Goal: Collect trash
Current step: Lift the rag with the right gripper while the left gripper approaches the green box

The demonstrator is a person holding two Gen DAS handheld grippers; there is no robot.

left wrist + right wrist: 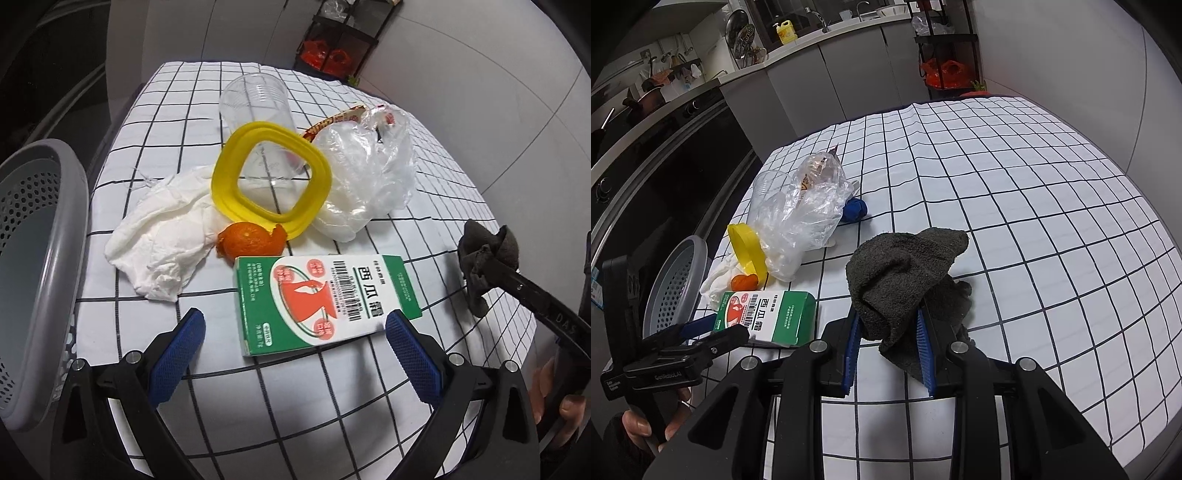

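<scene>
My left gripper [293,325] is open, its blue pads on either side of the near end of a green and white carton [321,299] lying flat on the checked tablecloth. Behind it lie an orange peel [251,242], a crumpled white tissue [162,236], a yellow ring lid [269,177], a clear plastic cup [255,103] and a clear plastic bag [369,173]. My right gripper [888,325] is shut on a dark grey cloth [905,269] just above the table. The carton [764,314] shows left of it.
A grey perforated bin [33,258] stands at the table's left edge, also in the right wrist view [676,284]. A small blue object [855,210] lies beside the bag. A red snack wrapper [332,122] sticks out behind the bag. Kitchen counters stand beyond.
</scene>
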